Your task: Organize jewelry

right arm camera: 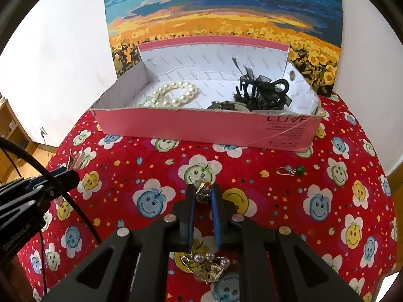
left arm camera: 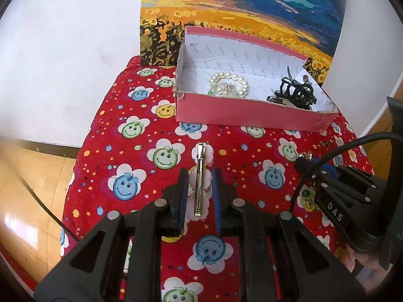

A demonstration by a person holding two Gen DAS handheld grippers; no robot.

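A pink box (left arm camera: 226,110) (right arm camera: 201,128) stands at the back of the red cloth, holding a pearl bracelet (left arm camera: 230,84) (right arm camera: 176,93) and a black hair claw (left arm camera: 294,91) (right arm camera: 262,90). My left gripper (left arm camera: 200,176) is open, its jaws either side of a metal hair clip (left arm camera: 200,176) with pink flower backing lying on the cloth. My right gripper (right arm camera: 202,191) is shut on a small gold earring (right arm camera: 202,191). A gold and pearl piece (right arm camera: 206,264) lies under the right gripper. A green-bead earring (right arm camera: 292,170) lies at the right.
The red smiley-print cloth (left arm camera: 141,151) covers a rounded surface with wood floor (left arm camera: 30,188) below at the left. A sunflower painting (left arm camera: 239,12) leans on the white wall behind the box. A small gold item (left arm camera: 323,143) lies near the box's right corner.
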